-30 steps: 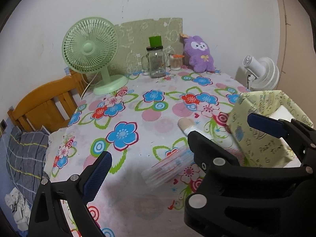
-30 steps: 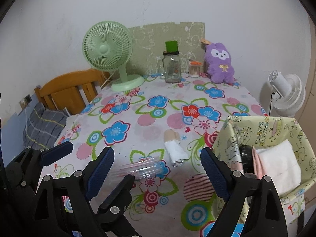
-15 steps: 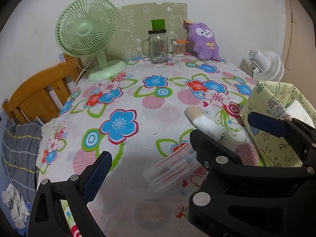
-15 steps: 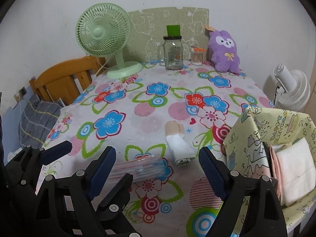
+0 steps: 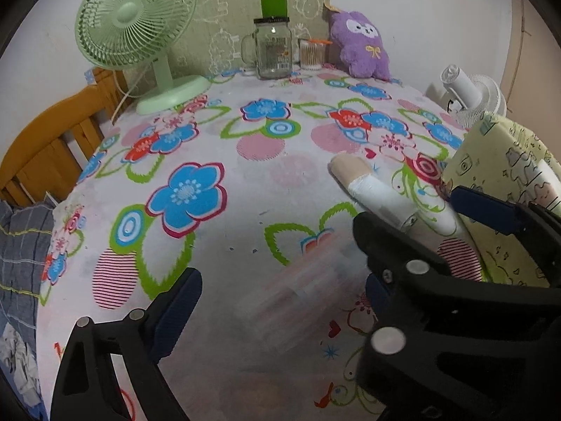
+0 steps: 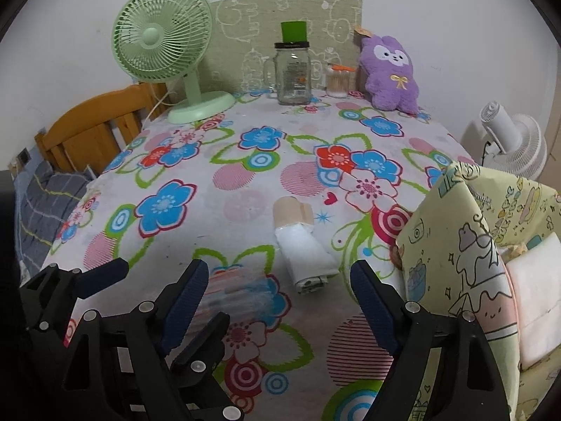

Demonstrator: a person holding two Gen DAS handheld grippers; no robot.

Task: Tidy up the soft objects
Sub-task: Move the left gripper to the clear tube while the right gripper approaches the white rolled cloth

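Both of my hand-held grippers have dropped closer to the tabletop (image 5: 245, 189). Left view: my left hand-held gripper (image 5: 277, 298) gapes, narrowing, above the clear packet (image 5: 298, 294). Right view: my right hand-held gripper (image 6: 277, 280), narrowing too, frames the rolled socks (image 6: 301, 245) beside the yellow bin (image 6: 452, 245).

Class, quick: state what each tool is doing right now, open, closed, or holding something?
Left tool: open, holding nothing; jaws have just been closing a little.
Right tool: open, holding nothing; jaws have just been closing a little.
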